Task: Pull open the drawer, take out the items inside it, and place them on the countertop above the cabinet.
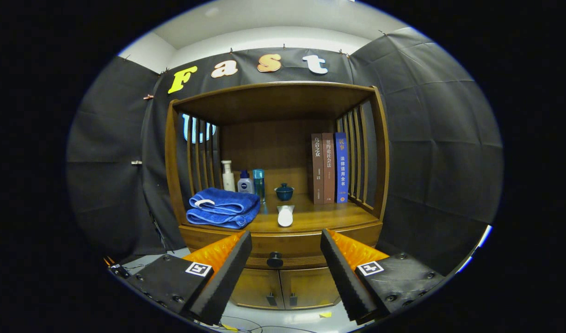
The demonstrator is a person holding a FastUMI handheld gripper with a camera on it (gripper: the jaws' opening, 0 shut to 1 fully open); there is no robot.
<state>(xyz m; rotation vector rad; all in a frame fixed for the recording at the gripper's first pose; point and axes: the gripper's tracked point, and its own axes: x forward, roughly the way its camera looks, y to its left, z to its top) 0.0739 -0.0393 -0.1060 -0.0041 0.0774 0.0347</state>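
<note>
The tool (pixel 285 259) hangs with fingers wide apart, holding nothing. The drawer (pixel 283 247) at lower centre is shut, its knob (pixel 274 260) between the fingers. Likely risk: closing off-centre, so the fingers slip off the small knob.

Beyond the fingers, the cabinet (pixel 283 249) is warm brown wood with a black drawer knob (pixel 274 260). The folded towel (pixel 224 207) is blue, the lidded cup (pixel 284 192) dark blue, the books (pixel 329 168) brown and blue.

Black cloth wall (pixel 440 138) on three sides. White ceiling (pixel 264 18) above. Pale floor (pixel 283 319), yellow tape scrap (pixel 325 314), loose cables (pixel 246 323).
</note>
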